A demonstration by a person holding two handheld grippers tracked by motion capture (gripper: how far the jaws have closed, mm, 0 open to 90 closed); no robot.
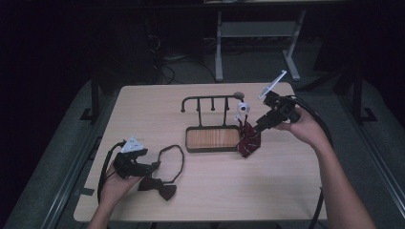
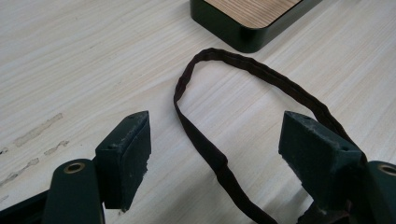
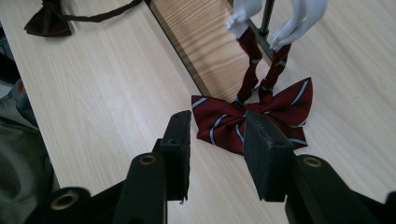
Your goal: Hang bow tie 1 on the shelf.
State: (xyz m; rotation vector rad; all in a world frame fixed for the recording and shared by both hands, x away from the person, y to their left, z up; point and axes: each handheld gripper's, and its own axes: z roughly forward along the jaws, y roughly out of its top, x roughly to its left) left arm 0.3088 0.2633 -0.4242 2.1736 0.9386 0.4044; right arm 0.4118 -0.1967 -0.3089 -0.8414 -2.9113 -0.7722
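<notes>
A dark bow tie lies on the table near the front left, its thin strap curling in a loop toward the stand. My left gripper is open low over the table, and one side of that strap runs between its jaws. A red striped bow tie hangs by a white strap from the right end of a black hook rack, its bow resting on the table beside the wooden base. My right gripper is open, its tips just short of the red bow.
The rack's base sits mid-table, with its dark rounded corner just beyond the strap loop. Bare tabletop spreads across the front right. A person's forearms come in from the bottom edge.
</notes>
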